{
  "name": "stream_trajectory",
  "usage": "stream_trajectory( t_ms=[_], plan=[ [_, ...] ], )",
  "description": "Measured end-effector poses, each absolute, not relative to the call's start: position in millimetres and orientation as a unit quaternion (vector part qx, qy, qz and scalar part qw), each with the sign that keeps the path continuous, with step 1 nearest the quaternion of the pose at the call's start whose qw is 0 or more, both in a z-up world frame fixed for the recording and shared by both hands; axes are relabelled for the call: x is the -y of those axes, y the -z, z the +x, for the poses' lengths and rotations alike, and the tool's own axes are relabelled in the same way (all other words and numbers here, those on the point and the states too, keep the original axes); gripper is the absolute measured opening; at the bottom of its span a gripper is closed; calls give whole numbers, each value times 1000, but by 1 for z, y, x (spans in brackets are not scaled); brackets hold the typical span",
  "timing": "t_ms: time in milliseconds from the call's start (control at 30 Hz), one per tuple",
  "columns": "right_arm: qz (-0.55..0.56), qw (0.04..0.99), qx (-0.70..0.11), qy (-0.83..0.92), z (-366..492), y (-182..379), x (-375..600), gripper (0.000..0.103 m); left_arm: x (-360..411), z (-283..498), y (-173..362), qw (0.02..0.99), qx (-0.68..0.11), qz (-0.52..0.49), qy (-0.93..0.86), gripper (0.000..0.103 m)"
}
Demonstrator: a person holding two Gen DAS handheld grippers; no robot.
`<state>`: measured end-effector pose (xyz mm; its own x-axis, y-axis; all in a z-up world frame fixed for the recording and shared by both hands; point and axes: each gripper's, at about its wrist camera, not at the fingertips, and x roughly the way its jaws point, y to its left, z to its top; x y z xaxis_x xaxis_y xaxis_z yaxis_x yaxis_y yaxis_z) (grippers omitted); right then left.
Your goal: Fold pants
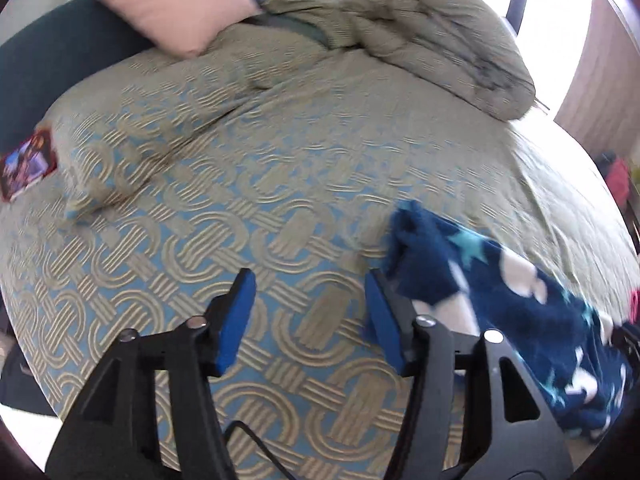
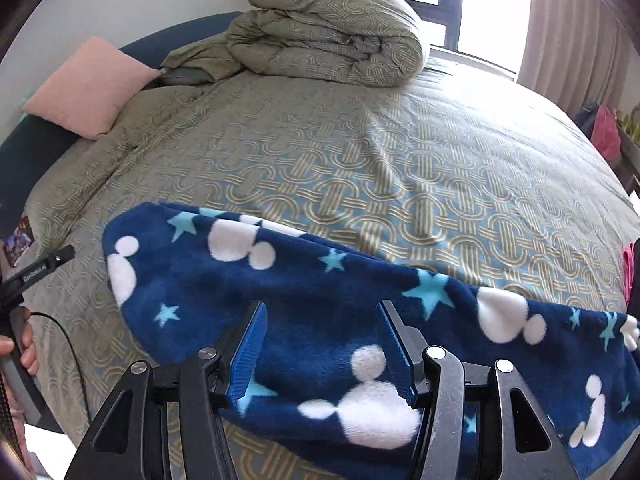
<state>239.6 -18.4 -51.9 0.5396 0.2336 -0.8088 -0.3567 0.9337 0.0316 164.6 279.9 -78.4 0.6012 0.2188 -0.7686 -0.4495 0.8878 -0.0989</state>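
The pants (image 2: 304, 296) are navy fleece with white mouse heads and light blue stars. They lie flat across the near part of the bed. My right gripper (image 2: 322, 320) is open just above them, with the cloth showing between its blue pads. In the left wrist view the pants (image 1: 500, 304) lie at the right, with one end beside the right finger. My left gripper (image 1: 310, 292) is open and empty over the bare bedspread, just left of that end.
The bed has a patterned blue and tan bedspread (image 2: 400, 168). A folded duvet (image 2: 328, 28) lies at the far side by the window. A pink pillow (image 2: 90, 88) leans on the dark headboard. A small colourful card (image 1: 28, 166) lies at the left edge.
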Motion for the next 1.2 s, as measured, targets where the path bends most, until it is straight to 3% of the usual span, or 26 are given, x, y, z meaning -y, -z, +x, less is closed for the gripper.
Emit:
stream_trajectory(
  t_ms=[167, 300, 567, 600, 667, 733, 867, 1033, 1200],
  plan=[
    [-53, 868, -464, -166, 215, 53, 24, 57, -251, 160, 92, 885, -432, -142, -101, 67],
    [-61, 859, -487, -143, 196, 70, 45, 58, -232, 171, 108, 879, -454, -127, -63, 56],
    [-17, 847, -519, -113, 188, 89, 86, 58, -243, 219, 142, 830, -487, -271, -30, 53],
    [-11, 847, -520, -111, 189, 91, 88, 58, -243, 222, 141, 827, -485, -281, -34, 46],
    [4, 846, -520, -112, 190, 93, 92, 58, -243, 223, 133, 828, -477, -295, -31, 10],
    [11, 847, -519, -115, 190, 92, 94, 58, -244, 216, 107, 848, -441, -293, -32, 8],
    [11, 849, -514, -118, 191, 93, 97, 58, -245, 204, 54, 890, -388, -235, -41, 8],
    [34, 847, -517, -119, 193, 96, 105, 58, -253, 208, 99, 852, -477, -196, -84, 13],
    [42, 844, -523, -108, 188, 99, 122, 58, -263, 187, 130, 835, -496, -196, -132, 44]
  ],
)
